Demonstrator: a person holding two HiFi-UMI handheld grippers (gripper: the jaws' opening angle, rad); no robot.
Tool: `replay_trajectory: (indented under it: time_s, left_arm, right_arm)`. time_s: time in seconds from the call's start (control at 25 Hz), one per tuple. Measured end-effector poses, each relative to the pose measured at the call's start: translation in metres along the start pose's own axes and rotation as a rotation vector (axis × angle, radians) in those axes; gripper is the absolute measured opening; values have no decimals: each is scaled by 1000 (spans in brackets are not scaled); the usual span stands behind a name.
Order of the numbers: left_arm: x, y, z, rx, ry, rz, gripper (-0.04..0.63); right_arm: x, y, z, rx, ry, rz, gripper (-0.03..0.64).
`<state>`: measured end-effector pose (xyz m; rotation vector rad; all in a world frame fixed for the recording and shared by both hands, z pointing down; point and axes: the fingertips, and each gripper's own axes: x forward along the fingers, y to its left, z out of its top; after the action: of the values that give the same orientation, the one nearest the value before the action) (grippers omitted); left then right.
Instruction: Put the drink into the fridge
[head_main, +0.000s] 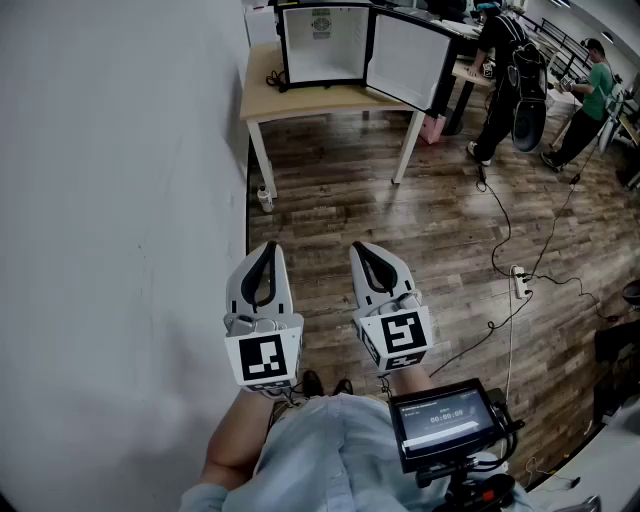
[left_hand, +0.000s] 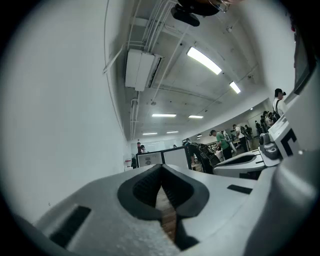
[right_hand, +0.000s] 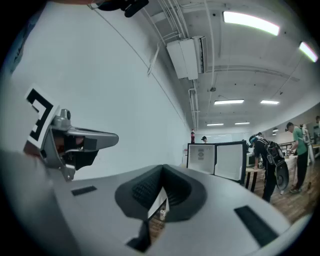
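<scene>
Two handheld grippers sit side by side, both pointing forward over a wood-plank floor (head_main: 400, 230). The left gripper (head_main: 268, 247) has its jaws pressed together with nothing between them. The right gripper (head_main: 358, 247), just beside it, is also pressed together and empty. A white wall (head_main: 120, 200) runs close along the outer side of the left gripper.

Well ahead of both jaw tips, slightly to the left gripper's side, a small clear bottle (head_main: 265, 198) stands upright on the floor. Its long axis is vertical, cap up, and it is just beside the near left leg of a light wooden table (head_main: 300, 100).

Farther ahead, a mini fridge (head_main: 322, 45) stands on that table, facing the grippers. Its door (head_main: 405, 60) is swung open toward the right gripper's side. In the right gripper view, a dark cola-style bottle (right_hand: 192, 135) with a red cap stands upright on top of the fridge.

Far ahead and to the right, two people (head_main: 500, 70) stand near other desks, and cables (head_main: 500, 240) trail across the floor.
</scene>
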<state>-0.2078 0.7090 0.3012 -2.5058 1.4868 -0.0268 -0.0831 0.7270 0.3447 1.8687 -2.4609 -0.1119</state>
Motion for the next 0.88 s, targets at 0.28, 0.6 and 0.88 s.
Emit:
replay_trajectory:
  time_s: [0.28,0.6,0.88]
  left_arm:
    - [-2,-11,-3,-14,7,-1,8]
    - [-4,-27,-9,-37,32,13,8]
    - [22,-14,-23,-40,48,30,9]
  right_arm:
    - [-6,-5,-8,2,3,-7,5]
    - [-9,-15,-17,3,8,14,7]
    - [25,-36,-14,20,0,23,324]
